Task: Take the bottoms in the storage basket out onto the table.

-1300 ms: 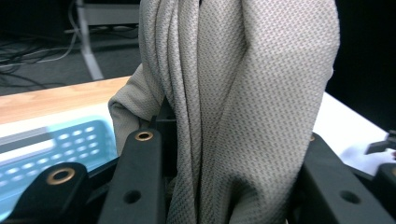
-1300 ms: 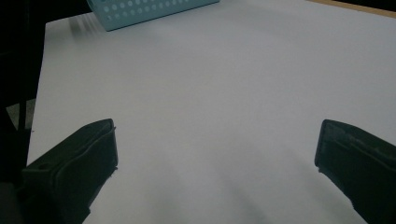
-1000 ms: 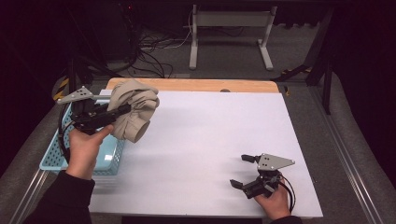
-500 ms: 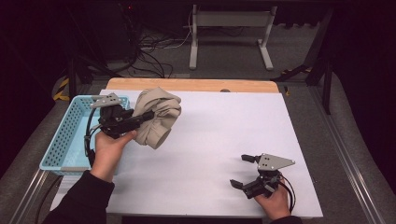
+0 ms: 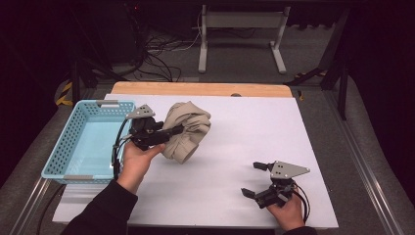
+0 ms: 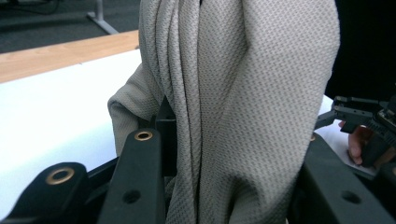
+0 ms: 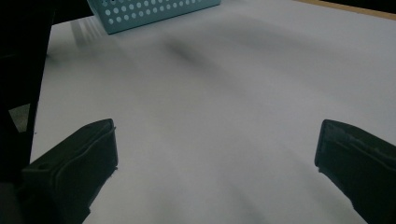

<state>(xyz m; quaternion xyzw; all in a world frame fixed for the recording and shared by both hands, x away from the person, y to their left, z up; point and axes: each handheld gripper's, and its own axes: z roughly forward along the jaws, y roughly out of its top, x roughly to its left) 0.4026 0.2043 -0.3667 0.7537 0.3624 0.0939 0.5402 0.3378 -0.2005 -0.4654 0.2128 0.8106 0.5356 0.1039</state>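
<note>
A bunched beige cloth (image 5: 186, 129) hangs above the white table sheet (image 5: 274, 132), just right of the blue basket (image 5: 93, 142). My left gripper (image 5: 177, 130) is shut on the cloth, and in the left gripper view the beige cloth (image 6: 233, 107) fills the space between the jaws of the left gripper (image 6: 224, 154). Near the table's front right, my right gripper (image 5: 253, 179) rests open with nothing in it. The right gripper (image 7: 217, 163) shows its jaws wide apart over bare white sheet (image 7: 224, 102).
The blue perforated basket (image 7: 154, 11) stands at the table's left side. A wooden strip (image 5: 195, 89) runs along the far edge. Beyond it are cables and a metal stand (image 5: 240, 29) on the dark floor.
My left gripper has carried the cloth rightward, from over the basket to over the white sheet. The right gripper has stayed still.
</note>
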